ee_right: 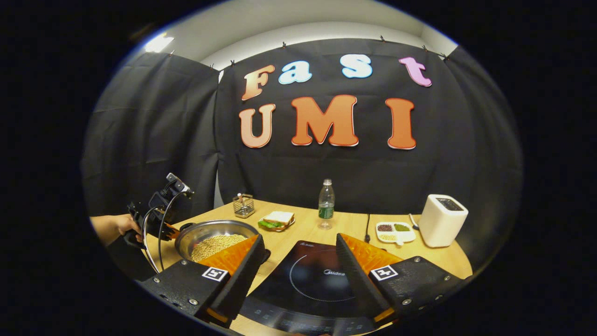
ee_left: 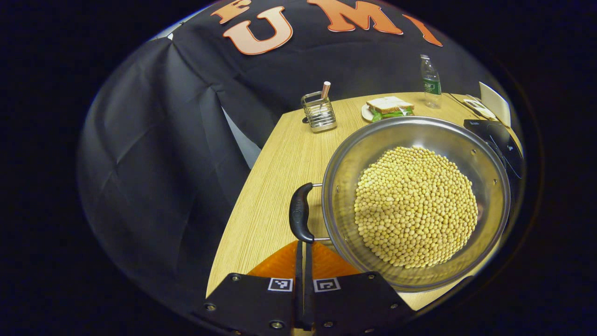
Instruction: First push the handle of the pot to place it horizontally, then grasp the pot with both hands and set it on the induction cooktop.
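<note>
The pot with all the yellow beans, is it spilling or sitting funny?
No spill that I can see: the beans lie heaped inside the pot. The pot sits on the table, beside the induction cooktop, not on it. Nothing else looks odd.

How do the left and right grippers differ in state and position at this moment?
The left gripper has its fingers closed together, while the right gripper stands wide open. The left sits just behind the pot's black handle; the right hangs over the induction cooktop, away from the pot. Neither holds anything.
</note>
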Available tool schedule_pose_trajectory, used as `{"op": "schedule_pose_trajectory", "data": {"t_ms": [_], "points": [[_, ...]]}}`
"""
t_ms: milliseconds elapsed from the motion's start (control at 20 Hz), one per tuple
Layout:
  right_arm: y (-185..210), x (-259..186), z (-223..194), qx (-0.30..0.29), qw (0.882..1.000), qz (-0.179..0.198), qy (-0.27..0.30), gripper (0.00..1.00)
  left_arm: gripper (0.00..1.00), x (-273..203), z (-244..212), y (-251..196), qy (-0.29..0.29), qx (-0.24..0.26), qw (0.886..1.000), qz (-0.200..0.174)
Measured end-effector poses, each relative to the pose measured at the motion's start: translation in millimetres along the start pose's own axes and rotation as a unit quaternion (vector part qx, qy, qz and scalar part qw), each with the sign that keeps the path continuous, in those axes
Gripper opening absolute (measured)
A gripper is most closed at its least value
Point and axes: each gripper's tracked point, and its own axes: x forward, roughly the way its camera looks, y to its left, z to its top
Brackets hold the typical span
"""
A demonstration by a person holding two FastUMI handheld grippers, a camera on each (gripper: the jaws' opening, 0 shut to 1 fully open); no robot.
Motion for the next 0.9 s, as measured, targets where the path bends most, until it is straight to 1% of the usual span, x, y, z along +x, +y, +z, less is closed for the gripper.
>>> {"op": "schedule_pose_trajectory", "data": {"t_ms": [150,250,350,450,600,650,700,750,850,900], "points": [[20.9,15.0,-26.1,0.005,0.999,0.016,0.052,0.96,0.02,4.9,2.8,4.2,-0.015,-0.008,1.000,-0.002],[33.0,22.0,-31.4,0.001,0.998,0.024,0.063,0.96,0.03,1.4,6.2,10.0,-0.030,-0.017,0.999,-0.003],[42.0,34.0,-37.4,-0.001,0.997,0.029,0.072,0.95,0.02,-7.0,10.1,23.0,-0.044,-0.019,0.999,0.005],[53.0,43.8,-43.5,0.009,0.996,0.035,0.085,0.96,0.02,-18.5,18.6,31.1,-0.064,-0.023,0.998,0.006],[66.4,57.1,-53.9,0.031,0.992,0.040,0.112,0.96,0.06,-32.0,34.1,43.3,-0.086,-0.050,0.995,-0.005],[70.1,62.4,-56.9,0.038,0.991,0.041,0.121,0.96,0.06,-33.5,41.3,47.1,-0.093,-0.065,0.993,-0.013],[73.0,66.5,-59.9,0.044,0.990,0.040,0.130,0.95,0.14,-34.4,47.3,45.4,-0.098,-0.081,0.991,-0.030],[76.0,71.2,-62.0,0.050,0.988,0.039,0.138,0.95,0.17,-34.9,52.4,44.8,-0.099,-0.098,0.989,-0.044],[81.8,79.5,-66.0,0.059,0.986,0.036,0.154,0.95,0.44,-33.7,62.7,42.0,-0.102,-0.128,0.984,-0.074],[83.6,84.8,-69.1,0.063,0.984,0.034,0.162,0.95,0.56,-33.6,67.5,36.9,-0.104,-0.138,0.981,-0.093]]}}
